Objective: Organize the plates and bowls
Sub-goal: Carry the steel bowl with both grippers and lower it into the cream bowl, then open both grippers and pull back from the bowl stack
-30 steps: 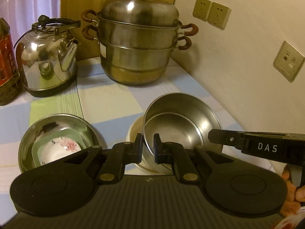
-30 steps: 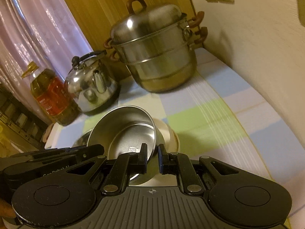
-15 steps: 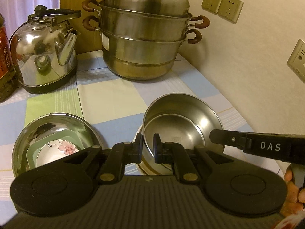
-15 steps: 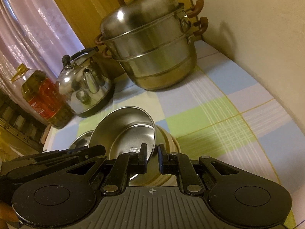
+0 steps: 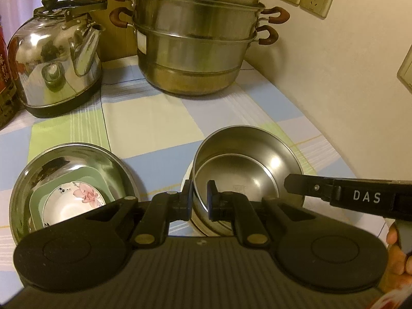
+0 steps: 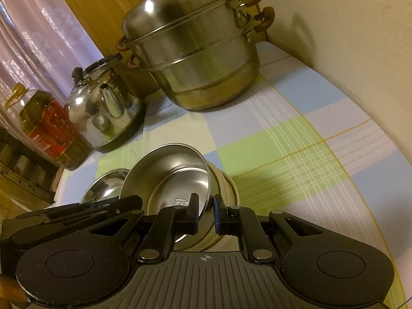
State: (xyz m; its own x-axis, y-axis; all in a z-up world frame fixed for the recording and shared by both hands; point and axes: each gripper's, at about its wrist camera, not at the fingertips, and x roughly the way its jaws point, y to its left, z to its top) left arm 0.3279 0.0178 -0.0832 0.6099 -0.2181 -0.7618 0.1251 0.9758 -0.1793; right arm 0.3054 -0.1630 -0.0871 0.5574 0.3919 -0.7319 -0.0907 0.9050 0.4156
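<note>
A shiny steel bowl (image 5: 247,164) hangs tilted over a cream bowl (image 5: 203,228), partly inside it. My left gripper (image 5: 200,198) is shut on the steel bowl's near rim. On the opposite rim, my right gripper (image 6: 206,206) is also shut on the steel bowl (image 6: 175,175), with the cream bowl (image 6: 225,188) just below it. The right gripper (image 5: 292,184) enters the left wrist view from the right, and the left gripper (image 6: 128,200) shows at the left of the right wrist view. I cannot tell whether the two bowls touch.
A wide steel basin (image 5: 77,158) at the left holds a green square dish (image 5: 65,179) and a floral white dish (image 5: 74,202). Behind stand a stacked steamer pot (image 5: 195,43), a kettle (image 5: 56,59) and an oil bottle (image 6: 49,128). The wall (image 5: 334,64) runs along the right.
Both grippers have sunk and moved forward with the steel bowl between them. The bowl now sits lower over the cream bowl, and the pot and kettle look nearer.
</note>
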